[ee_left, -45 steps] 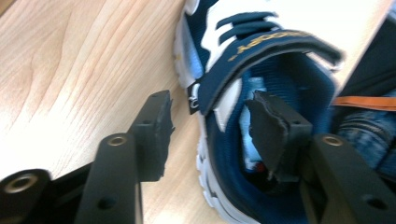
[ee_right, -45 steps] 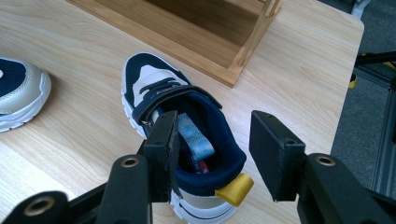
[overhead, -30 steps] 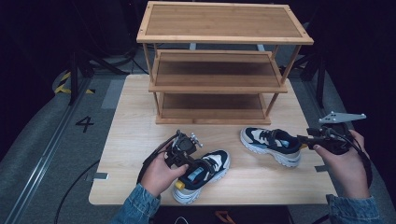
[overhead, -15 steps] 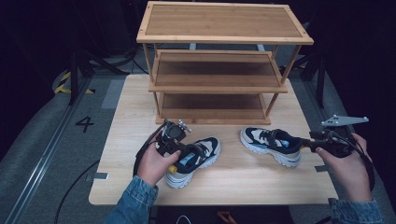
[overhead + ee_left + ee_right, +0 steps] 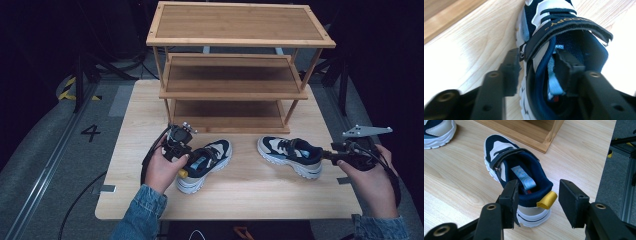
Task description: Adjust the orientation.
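Two shoes on table [image 5: 250, 200] before shoe rack [image 5: 235, 75]. Left shoe [image 5: 205, 160] collar pinched by left hand-held gripper [image 5: 536, 72], presumably for lifting. Right hand-held gripper [image 5: 537, 195] held open around right shoe [image 5: 519, 177] heel, not yet gripped.

Gold capital letters on the dark strap [image 5: 571, 25] of a navy and white shoe [image 5: 564, 62], partly readable as "OOPY". A white number 4 [image 5: 90, 132] marked on the grey floor [image 5: 45, 150].

Left gripper [image 5: 192, 162] jaws seemingly clamped, right gripper [image 5: 537, 201] jaws apart
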`<state>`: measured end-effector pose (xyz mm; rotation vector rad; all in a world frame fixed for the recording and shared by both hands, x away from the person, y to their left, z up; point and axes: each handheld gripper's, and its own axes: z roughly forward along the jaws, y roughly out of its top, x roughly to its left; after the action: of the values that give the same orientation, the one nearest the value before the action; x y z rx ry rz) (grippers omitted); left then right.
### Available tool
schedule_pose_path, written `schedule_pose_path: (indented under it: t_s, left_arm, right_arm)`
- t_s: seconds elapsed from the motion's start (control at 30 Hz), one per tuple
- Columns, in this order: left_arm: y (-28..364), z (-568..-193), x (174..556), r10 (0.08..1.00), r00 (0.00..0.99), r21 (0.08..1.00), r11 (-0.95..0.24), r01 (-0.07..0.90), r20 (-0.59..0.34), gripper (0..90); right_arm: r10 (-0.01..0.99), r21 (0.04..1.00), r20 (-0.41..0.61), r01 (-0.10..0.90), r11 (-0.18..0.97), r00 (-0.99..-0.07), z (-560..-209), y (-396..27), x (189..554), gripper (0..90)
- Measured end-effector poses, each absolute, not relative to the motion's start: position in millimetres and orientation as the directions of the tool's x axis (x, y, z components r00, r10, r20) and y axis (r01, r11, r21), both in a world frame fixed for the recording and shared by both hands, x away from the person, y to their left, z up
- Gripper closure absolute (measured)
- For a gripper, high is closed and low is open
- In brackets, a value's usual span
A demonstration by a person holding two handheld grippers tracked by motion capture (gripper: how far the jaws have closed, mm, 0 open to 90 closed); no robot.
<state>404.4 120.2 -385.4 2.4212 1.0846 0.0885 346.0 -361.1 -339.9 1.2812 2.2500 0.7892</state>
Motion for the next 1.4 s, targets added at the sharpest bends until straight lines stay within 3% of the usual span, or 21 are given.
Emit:
schedule_pose_path:
  t_s: [0.13,0.2,0.47,0.7,0.8,1.07,1.4]
  left_arm:
    - [137.5,-369.1,393.6,0.713,0.691,0.460,-0.578,0.674,-0.116,50.4]
    - [147.4,-361.2,387.5,0.723,0.689,0.439,-0.602,0.667,-0.054,51.8]
    - [167.0,-370.5,385.3,0.744,0.665,0.358,-0.603,0.713,-0.071,57.9]
    - [165.7,-391.6,387.5,0.710,0.698,0.278,-0.655,0.703,-0.092,63.0]
    - [161.1,-393.2,385.8,0.687,0.715,0.286,-0.665,0.690,-0.129,64.6]
    - [157.4,-396.2,385.3,0.679,0.725,0.266,-0.682,0.682,-0.118,69.8]
    - [136.1,-400.7,382.5,0.641,0.754,0.258,-0.712,0.653,-0.140,68.3]
  right_arm:
    - [0.870,0.667,-0.088,0.620,0.413,-0.485,-337.6,-359.8,348.0,51.2]
    - [0.869,0.668,-0.086,0.619,0.413,-0.487,-337.1,-359.1,349.2,51.1]
    - [0.853,0.660,-0.087,0.612,0.436,-0.515,-338.7,-348.8,356.7,51.0]
    - [0.849,0.668,-0.090,0.600,0.439,-0.521,-335.6,-347.9,357.2,50.8]
    - [0.852,0.672,-0.087,0.601,0.433,-0.516,-334.8,-348.8,357.0,50.8]
    - [0.854,0.677,-0.092,0.596,0.431,-0.513,-332.8,-351.2,354.6,50.8]
    - [0.855,0.676,-0.090,0.599,0.429,-0.511,-333.1,-352.7,353.1,50.8]
